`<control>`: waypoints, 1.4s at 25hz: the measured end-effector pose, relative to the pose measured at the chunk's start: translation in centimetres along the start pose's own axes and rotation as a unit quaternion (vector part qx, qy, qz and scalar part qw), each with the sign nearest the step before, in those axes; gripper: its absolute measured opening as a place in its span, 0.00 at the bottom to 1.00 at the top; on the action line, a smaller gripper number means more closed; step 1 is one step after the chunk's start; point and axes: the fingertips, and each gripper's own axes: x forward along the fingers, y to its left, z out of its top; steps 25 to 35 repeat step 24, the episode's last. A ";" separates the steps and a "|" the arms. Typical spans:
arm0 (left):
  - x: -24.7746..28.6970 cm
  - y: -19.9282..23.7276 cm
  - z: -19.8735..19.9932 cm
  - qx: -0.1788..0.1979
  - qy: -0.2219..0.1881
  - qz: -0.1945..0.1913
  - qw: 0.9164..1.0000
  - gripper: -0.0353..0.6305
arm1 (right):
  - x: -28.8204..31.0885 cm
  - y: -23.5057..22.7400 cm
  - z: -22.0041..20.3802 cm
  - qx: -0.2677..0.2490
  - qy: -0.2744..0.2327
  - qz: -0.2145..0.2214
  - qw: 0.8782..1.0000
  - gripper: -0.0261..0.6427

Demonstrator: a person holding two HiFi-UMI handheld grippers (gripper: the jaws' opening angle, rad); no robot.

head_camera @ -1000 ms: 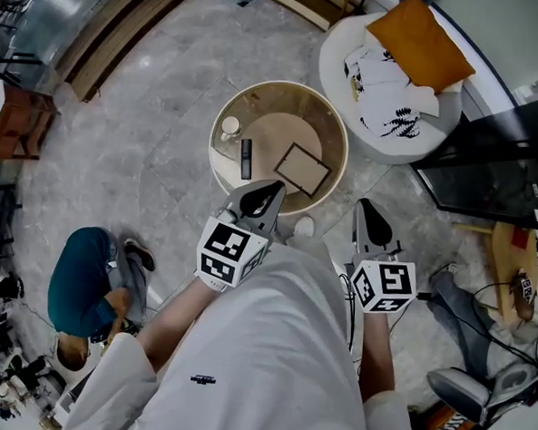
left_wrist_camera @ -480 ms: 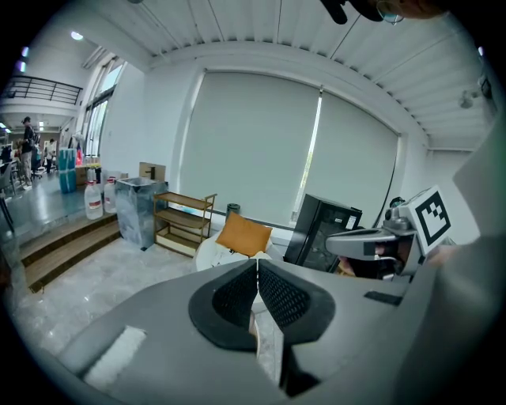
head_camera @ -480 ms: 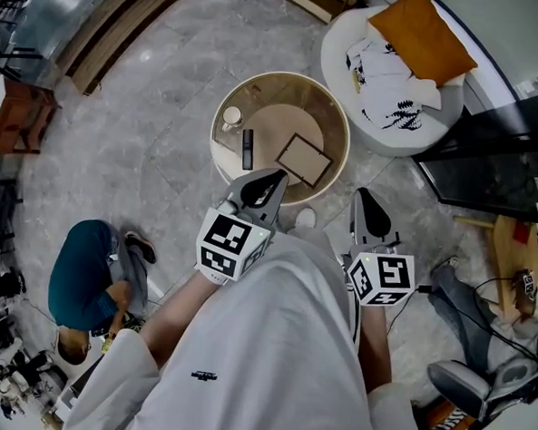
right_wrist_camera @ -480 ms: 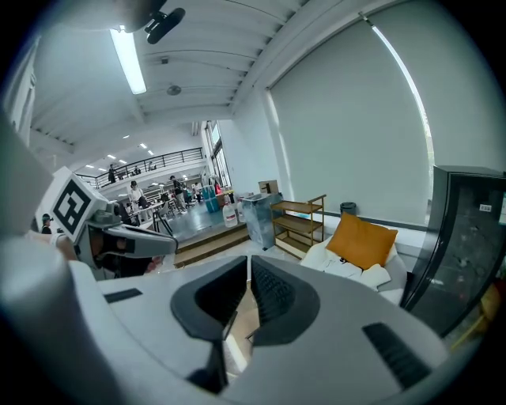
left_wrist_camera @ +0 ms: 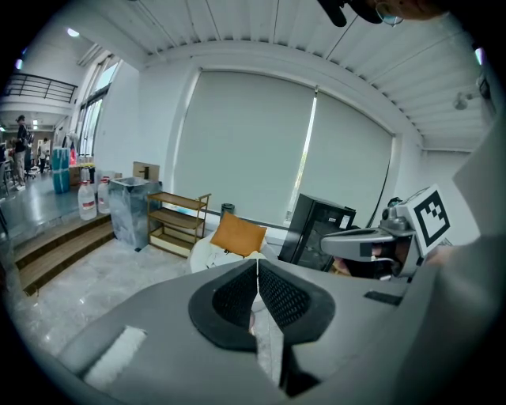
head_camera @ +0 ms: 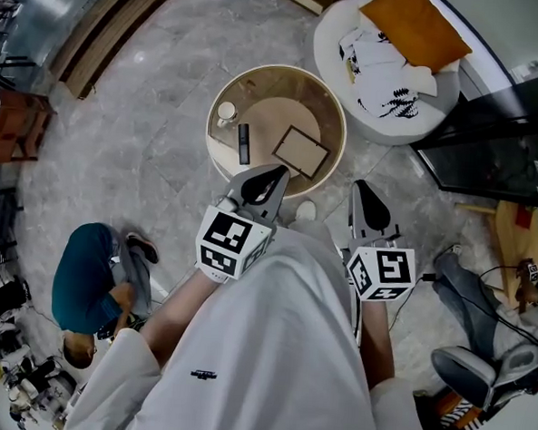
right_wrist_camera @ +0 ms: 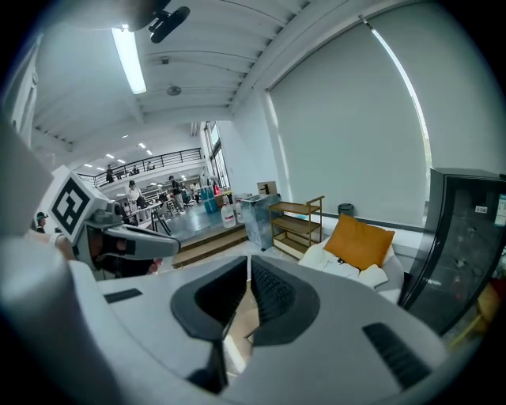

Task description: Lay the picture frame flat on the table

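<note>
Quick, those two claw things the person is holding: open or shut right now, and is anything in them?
Left gripper: shut, jaws together, holding nothing.
Right gripper: shut, jaws together, holding nothing.

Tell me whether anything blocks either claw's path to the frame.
Nothing visible does. Only bare table separates the frame from the left claw; the right claw also has a clear line. Remote and cup sit to the frame's left.

Two: left hand-held gripper (head_camera: pixel 273 175), right hand-held gripper (head_camera: pixel 362 190). One each: table (head_camera: pixel 268 84), picture frame (head_camera: pixel 301 152), cup (head_camera: pixel 226 112), cushion (head_camera: pixel 417 28).
</note>
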 end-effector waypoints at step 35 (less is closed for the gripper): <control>-0.5 -0.7 -0.6 0.005 0.008 -0.019 1.000 0.07 | -0.9 1.0 -0.8 0.009 0.005 -0.013 1.000 0.06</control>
